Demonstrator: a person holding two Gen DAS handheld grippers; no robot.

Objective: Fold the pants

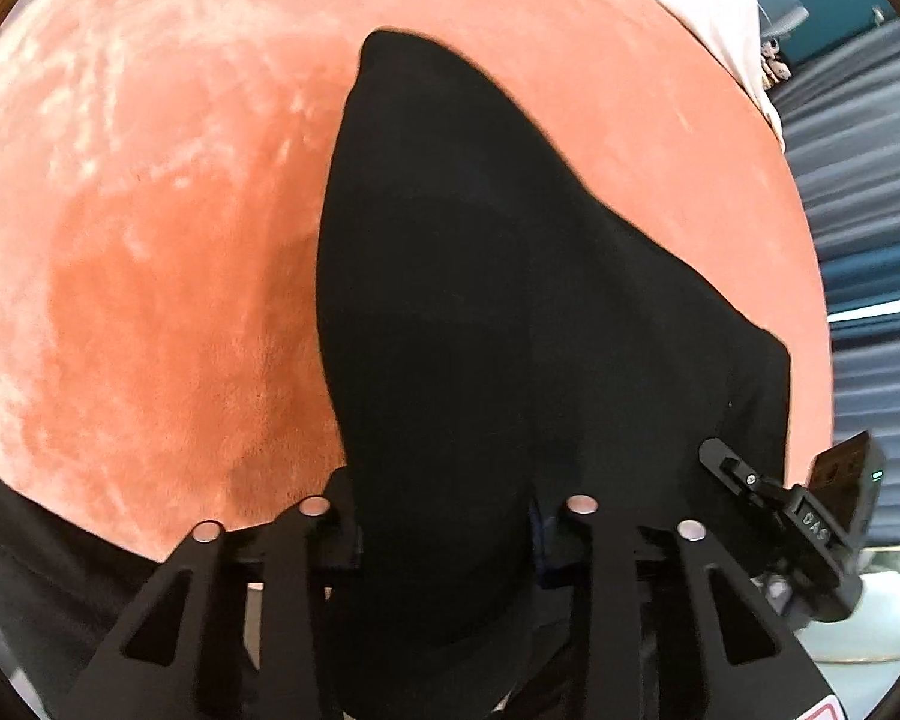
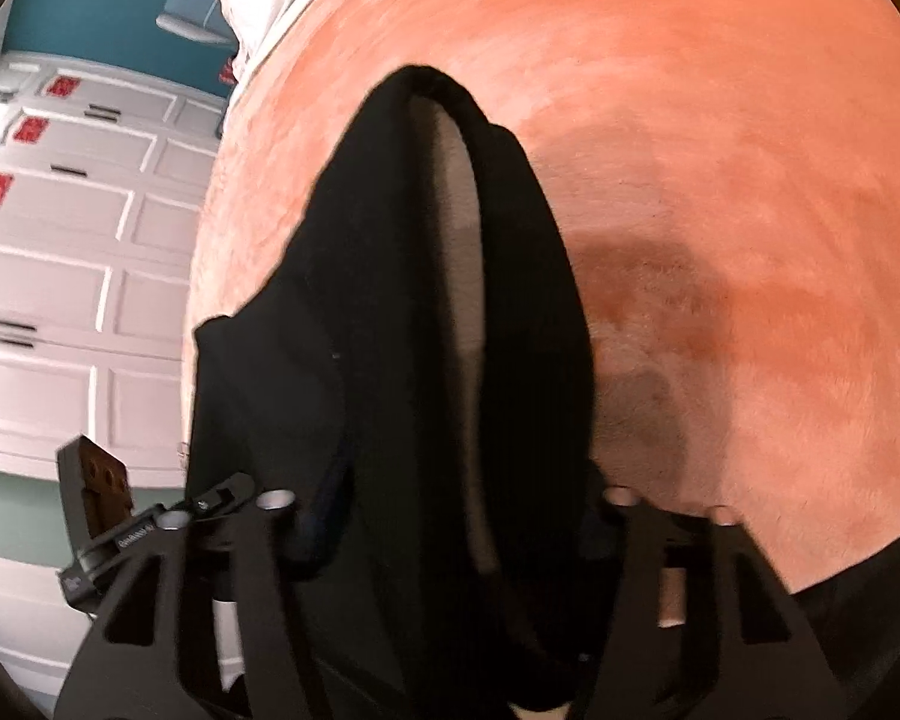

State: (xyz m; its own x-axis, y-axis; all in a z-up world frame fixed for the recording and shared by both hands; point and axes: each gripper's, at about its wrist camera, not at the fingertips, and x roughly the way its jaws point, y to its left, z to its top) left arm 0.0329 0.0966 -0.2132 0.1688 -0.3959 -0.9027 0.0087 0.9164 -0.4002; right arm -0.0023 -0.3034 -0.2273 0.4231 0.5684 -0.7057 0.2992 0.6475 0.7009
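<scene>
Now, through my left wrist view, my left gripper (image 1: 444, 540) clamps the black pants (image 1: 480, 300) lying on the orange bed (image 1: 150, 240). Through the right, my right gripper (image 2: 450, 516) pinches their bunched edge; an uneven lift could let fabric slip free.

Pants (image 1: 480, 300) lie on a bed cover (image 1: 150, 240), a bunched edge between the fingers of the left gripper (image 1: 444, 516). The right gripper (image 2: 450, 510) straddles another fold beside it. Drawers (image 2: 60, 240) stand left of the bed.
</scene>
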